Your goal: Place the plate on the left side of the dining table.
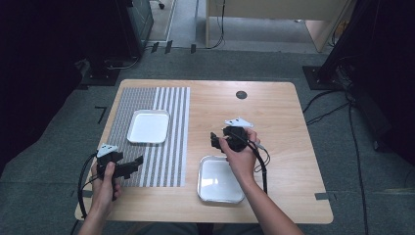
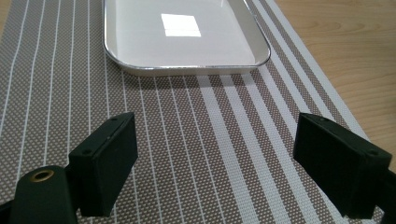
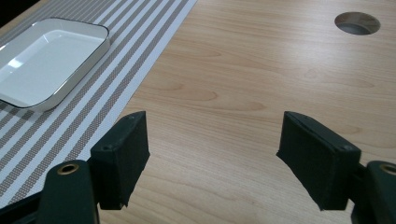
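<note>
Both tools gape empty: the left tool, lower left, faces the white tray on the striped mat and should approach its near rim level, the right tool hovering mid-worktop.

**A lab or office test room**

The place looks like a lab inside an office building. A light wooden counter with a round cable hole stands on grey carpet floor. Black cables lie on the carpet, dark equipment stands are around, and tape marks are on the floor.
</note>
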`<action>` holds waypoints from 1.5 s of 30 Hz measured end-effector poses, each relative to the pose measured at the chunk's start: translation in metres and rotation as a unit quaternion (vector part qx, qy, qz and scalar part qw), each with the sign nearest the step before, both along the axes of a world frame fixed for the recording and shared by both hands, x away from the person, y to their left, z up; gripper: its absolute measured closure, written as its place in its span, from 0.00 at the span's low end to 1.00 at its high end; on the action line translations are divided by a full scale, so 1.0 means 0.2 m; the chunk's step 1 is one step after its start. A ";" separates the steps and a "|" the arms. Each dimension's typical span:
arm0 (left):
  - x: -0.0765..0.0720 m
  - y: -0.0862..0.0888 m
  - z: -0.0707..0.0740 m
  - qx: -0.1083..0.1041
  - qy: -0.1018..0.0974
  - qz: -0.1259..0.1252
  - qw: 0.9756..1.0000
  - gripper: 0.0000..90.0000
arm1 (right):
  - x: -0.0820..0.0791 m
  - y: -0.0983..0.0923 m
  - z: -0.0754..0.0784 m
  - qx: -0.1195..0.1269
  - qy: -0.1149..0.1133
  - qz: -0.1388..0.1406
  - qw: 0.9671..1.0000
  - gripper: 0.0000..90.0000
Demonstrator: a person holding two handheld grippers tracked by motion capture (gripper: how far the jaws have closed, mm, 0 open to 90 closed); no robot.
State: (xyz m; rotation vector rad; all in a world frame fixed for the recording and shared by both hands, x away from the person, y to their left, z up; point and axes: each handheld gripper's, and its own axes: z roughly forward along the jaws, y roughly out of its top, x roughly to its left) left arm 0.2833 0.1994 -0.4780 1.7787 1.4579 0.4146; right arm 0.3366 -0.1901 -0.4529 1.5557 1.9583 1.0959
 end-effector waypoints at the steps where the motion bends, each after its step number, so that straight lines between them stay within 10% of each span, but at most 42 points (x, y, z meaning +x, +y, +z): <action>1: 0.00 0.00 0.00 -0.001 -0.001 0.002 1.000 0.15 | -0.01 -0.01 0.00 0.000 0.000 -0.002 1.000 0.27; 13: -0.07 0.06 0.00 0.000 -0.022 0.007 1.000 0.15 | -0.11 -0.15 -0.01 -0.003 -0.003 -0.016 1.000 0.27; 45: -0.15 0.21 -0.09 0.032 -0.004 0.031 0.999 0.16 | -0.41 -0.65 -0.14 -0.022 0.000 -0.085 0.996 0.28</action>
